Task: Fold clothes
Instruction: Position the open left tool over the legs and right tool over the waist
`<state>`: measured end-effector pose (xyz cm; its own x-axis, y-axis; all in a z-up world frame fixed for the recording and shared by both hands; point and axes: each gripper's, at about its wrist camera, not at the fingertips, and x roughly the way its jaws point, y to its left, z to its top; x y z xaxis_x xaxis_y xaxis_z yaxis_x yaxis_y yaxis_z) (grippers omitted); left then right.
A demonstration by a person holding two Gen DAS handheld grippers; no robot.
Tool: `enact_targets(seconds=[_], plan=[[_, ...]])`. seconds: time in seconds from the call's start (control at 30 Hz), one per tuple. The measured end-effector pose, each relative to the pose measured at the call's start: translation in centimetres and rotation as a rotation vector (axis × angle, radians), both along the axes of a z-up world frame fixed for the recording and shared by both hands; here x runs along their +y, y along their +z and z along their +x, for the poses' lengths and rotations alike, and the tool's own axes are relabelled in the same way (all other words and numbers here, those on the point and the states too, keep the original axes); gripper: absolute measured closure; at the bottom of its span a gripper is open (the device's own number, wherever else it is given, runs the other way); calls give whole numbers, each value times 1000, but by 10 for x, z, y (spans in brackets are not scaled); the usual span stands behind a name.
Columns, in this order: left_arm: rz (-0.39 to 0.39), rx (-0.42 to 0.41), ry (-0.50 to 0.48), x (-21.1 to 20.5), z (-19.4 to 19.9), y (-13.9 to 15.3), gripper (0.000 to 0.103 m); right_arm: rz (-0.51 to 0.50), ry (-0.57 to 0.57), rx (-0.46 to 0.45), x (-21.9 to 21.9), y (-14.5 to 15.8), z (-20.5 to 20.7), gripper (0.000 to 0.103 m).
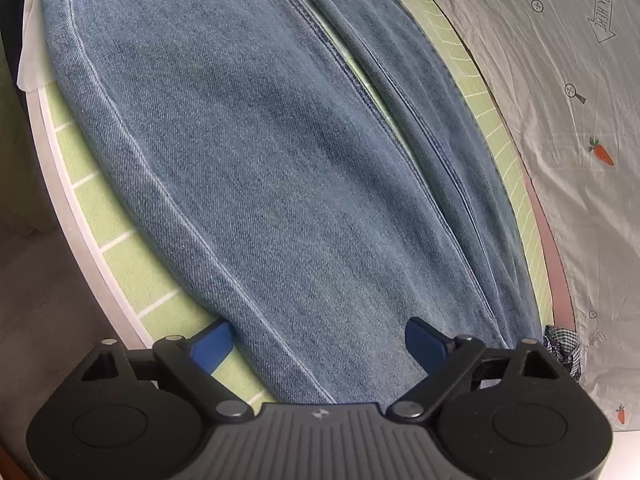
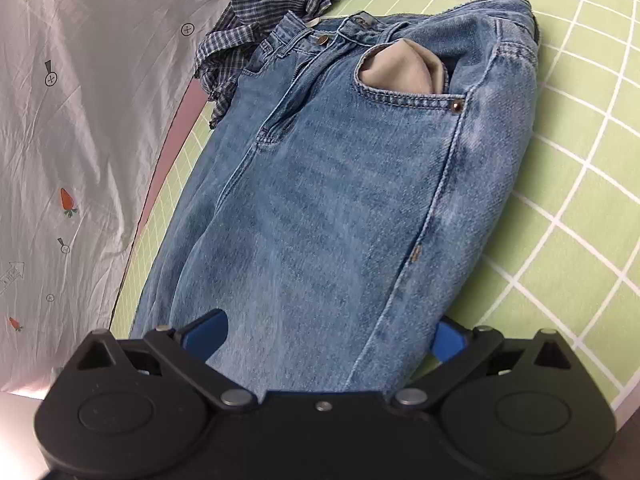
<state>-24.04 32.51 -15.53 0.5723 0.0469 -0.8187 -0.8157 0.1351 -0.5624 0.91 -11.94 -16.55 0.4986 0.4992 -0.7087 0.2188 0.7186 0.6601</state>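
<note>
Jeans (image 1: 260, 168) lie flat on the green checked mat (image 1: 120, 272), folded lengthwise, one leg over the other. Step in hand, as I judge it: positioning for the crosswise fold. My left gripper (image 1: 318, 346) stands spread over the leg, pinching nothing; my right gripper (image 2: 328, 338) likewise spread astride the thigh. Next move calls for closing on denim at both ends and carrying hems toward waistband. Only the right view shows waistband, pocket lining (image 2: 400, 66) and checked shirt (image 2: 256, 16); the left shows the hems.

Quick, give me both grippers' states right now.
Left gripper: open, jaws wide over the jeans leg, gripping nothing.
Right gripper: open, jaws astride the jeans below the waistband, nothing held.
</note>
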Motion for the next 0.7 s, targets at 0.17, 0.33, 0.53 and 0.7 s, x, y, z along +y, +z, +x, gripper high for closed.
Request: enact_targets(seconds=[0.17,0.33,0.53,0.7], plan=[[0,-20,46,9,-9,-1,34,8,-14,1,0,-1,3,0],[24,-12,97,21,-17,0,37,23,-39,1,-3,-1,1,0],[69,24,140,42,-21,3,35,-12,-76,-7,-10,2,3,0],[101,40,171,56,-26,5,37,-55,-135,-8,-23,4,10,0]])
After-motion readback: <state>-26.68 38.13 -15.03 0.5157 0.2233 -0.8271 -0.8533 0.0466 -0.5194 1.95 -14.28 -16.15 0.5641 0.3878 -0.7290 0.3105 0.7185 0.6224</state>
